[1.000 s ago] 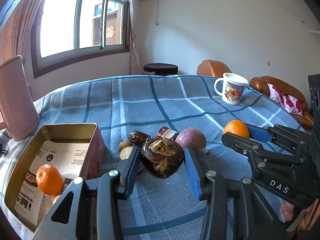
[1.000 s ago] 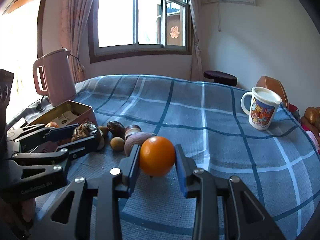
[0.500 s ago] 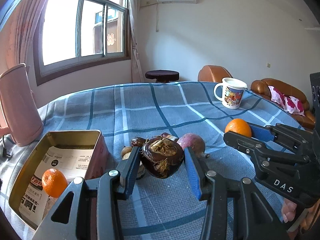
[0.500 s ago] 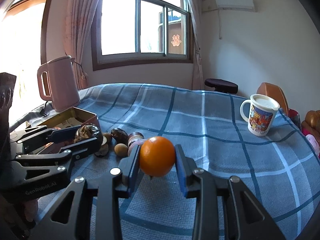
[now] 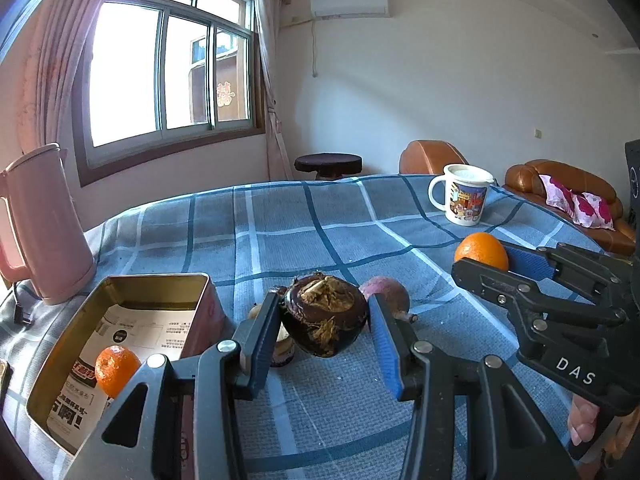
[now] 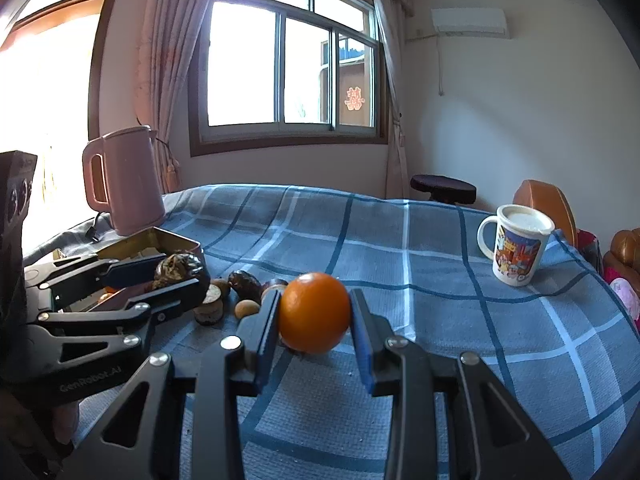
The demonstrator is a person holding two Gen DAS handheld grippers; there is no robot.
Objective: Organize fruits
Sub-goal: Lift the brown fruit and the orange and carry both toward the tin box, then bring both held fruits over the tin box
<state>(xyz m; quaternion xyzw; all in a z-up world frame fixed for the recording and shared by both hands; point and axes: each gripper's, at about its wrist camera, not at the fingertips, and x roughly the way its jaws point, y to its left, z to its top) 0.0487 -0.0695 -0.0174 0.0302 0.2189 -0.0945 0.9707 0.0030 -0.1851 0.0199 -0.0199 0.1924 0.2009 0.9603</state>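
My left gripper (image 5: 325,322) is shut on a dark purple mangosteen (image 5: 324,320) with a dried brown top, held above the blue checked cloth. The right gripper (image 6: 314,314) is shut on an orange (image 6: 314,312), also lifted off the cloth. Each tool shows in the other's view: the orange (image 5: 481,251) at the right of the left wrist view, the mangosteen (image 6: 178,266) at the left of the right wrist view. A gold tin box (image 5: 52,364) at the lower left holds a small orange (image 5: 117,369) on printed paper. More fruit lies on the cloth: a reddish fruit (image 5: 386,294) and several small brown ones (image 6: 244,282).
A pink kettle (image 5: 40,224) stands at the table's left edge with a cord beside it. A printed mug (image 5: 464,194) stands at the far right. Beyond the table are a dark stool (image 5: 328,164) and brown leather seats (image 5: 556,184). A hand (image 5: 582,420) holds the right tool.
Both views have tilted upward a little, so the table and tin sit lower in frame. Each gripper keeps its fruit; the loose fruit has not moved.
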